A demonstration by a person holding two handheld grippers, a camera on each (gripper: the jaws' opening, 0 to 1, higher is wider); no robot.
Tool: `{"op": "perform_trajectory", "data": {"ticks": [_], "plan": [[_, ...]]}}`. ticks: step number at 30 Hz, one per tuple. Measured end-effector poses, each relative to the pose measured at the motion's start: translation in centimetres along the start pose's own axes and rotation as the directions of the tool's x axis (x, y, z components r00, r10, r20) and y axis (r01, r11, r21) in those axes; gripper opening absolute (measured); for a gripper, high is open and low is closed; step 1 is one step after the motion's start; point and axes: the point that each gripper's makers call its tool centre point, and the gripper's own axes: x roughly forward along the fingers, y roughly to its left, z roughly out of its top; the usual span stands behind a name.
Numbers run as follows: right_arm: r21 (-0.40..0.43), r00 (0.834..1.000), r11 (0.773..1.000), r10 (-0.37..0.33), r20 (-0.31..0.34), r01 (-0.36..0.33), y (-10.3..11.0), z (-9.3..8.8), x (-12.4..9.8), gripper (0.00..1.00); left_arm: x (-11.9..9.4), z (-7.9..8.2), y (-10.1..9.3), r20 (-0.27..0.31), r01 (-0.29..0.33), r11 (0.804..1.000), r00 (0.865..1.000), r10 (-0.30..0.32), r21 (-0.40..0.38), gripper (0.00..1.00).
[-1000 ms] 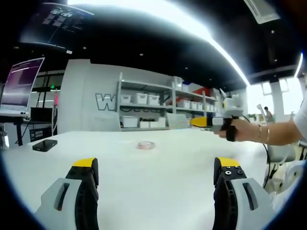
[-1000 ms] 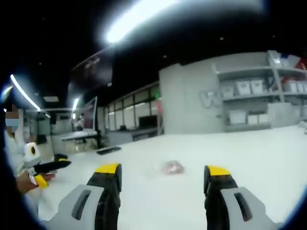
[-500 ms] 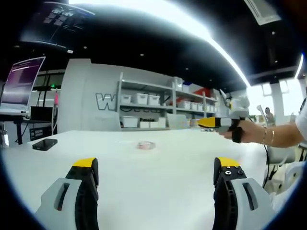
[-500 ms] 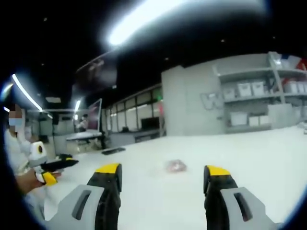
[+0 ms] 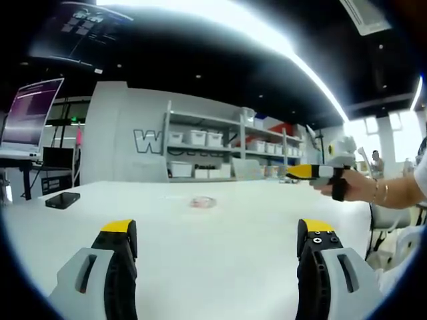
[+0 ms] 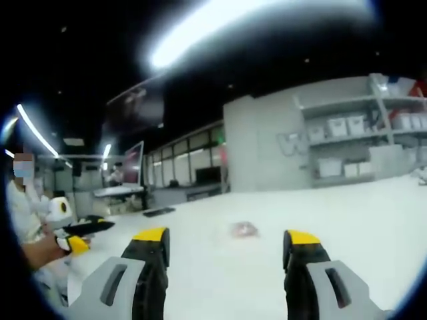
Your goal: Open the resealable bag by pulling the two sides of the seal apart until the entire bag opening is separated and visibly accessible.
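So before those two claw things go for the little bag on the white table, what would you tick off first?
1. Small clear bag with pinkish contents lying on the white table, untouched: ok.
2. Left gripper open: ok.
3. Right gripper open: ok.
4. Either gripper near the bag: not ok, both far off.
5. Bag's seal shut or open: cannot tell, too small.
6. Black phone well aside of the bag: ok.

1. A wide white bench (image 5: 213, 220) is seen stretching toward a grey wall (image 5: 127, 127).
2. Shelving (image 5: 207, 150) stocked with white bins (image 5: 195, 137) is set against that wall.
3. A long ceiling light strip (image 5: 267, 33) is lit overhead.
4. A monitor (image 5: 30, 113) is placed at the left.
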Motion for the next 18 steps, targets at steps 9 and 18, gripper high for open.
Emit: {"op": "perform_trajectory", "data": {"ticks": [9, 18], "plan": [[0.0, 1.0, 1.0, -0.022, 0.015, 0.022, -0.5, -0.2, -1.9, 0.69, 0.0, 0.0, -0.1, 0.0, 0.0, 1.0, 1.0, 0.0, 0.002, 0.99], [0.001, 0.999, 1.0, -0.028, 0.029, 0.028, -0.3, -0.3, -3.6, 0.69, 0.0, 0.0, -0.1, 0.002, -0.002, 1.0, 1.0, 0.002, 0.001, 0.99]]}}
